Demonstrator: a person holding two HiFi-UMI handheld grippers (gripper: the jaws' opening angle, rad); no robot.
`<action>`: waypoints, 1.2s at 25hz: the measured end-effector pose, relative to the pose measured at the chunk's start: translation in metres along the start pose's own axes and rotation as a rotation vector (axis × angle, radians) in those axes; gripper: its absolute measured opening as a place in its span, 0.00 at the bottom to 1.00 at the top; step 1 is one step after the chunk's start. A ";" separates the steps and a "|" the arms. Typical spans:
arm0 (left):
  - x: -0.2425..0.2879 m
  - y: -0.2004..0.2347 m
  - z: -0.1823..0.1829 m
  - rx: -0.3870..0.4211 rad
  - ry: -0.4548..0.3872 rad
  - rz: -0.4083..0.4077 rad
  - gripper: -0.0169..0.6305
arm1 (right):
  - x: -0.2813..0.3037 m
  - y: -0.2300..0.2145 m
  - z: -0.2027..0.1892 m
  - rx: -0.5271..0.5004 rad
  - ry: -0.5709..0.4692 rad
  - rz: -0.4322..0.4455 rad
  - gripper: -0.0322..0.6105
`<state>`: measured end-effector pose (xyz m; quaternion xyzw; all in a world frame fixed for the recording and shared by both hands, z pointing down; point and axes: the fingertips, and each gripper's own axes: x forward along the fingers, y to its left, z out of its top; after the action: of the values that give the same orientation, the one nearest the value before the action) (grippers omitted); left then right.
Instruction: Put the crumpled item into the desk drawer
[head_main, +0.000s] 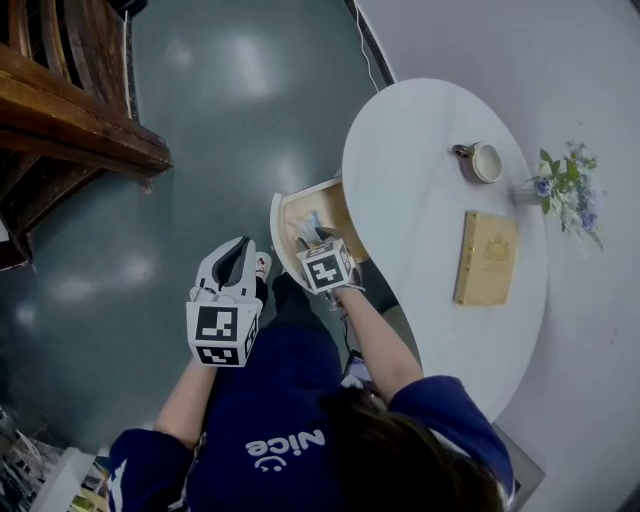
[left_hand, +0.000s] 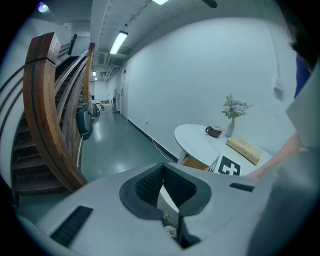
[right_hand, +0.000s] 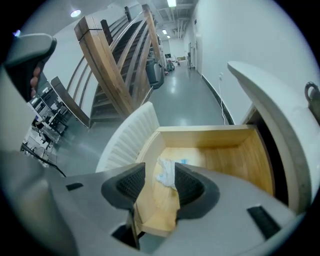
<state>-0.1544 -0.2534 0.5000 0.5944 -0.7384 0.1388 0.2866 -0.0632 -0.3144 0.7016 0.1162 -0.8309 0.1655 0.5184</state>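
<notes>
The crumpled item (right_hand: 165, 171), a white wad with a bit of blue, lies on the wooden floor of the open desk drawer (right_hand: 200, 134). In the head view the crumpled item (head_main: 304, 227) shows just past my right gripper (head_main: 318, 242). Seen in its own view, my right gripper (right_hand: 160, 182) hangs above the drawer's near corner, pointing steeply down. Its jaws are open and hold nothing, and the wad sits below the gap. My left gripper (head_main: 242, 258) is off to the left of the drawer over the floor. In the left gripper view, that gripper (left_hand: 161, 171) is shut and empty.
The drawer (head_main: 279, 226) sticks out from under a white oval table (head_main: 410, 190). A mug (head_main: 483, 162), a flat wooden box (head_main: 486, 256) and a vase of flowers (head_main: 562, 186) stand on the table. A wooden staircase (head_main: 60, 130) rises at the left across green floor.
</notes>
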 end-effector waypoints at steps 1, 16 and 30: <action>0.000 -0.001 0.000 0.000 -0.002 -0.006 0.03 | -0.005 0.002 0.001 0.008 -0.010 -0.003 0.35; -0.002 -0.020 0.004 0.018 -0.033 -0.111 0.03 | -0.081 0.006 0.026 0.150 -0.190 -0.097 0.35; 0.006 -0.037 0.036 0.090 -0.109 -0.222 0.03 | -0.150 0.008 0.054 0.231 -0.393 -0.197 0.34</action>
<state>-0.1289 -0.2868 0.4698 0.6913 -0.6757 0.1067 0.2327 -0.0449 -0.3252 0.5431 0.2851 -0.8760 0.1820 0.3437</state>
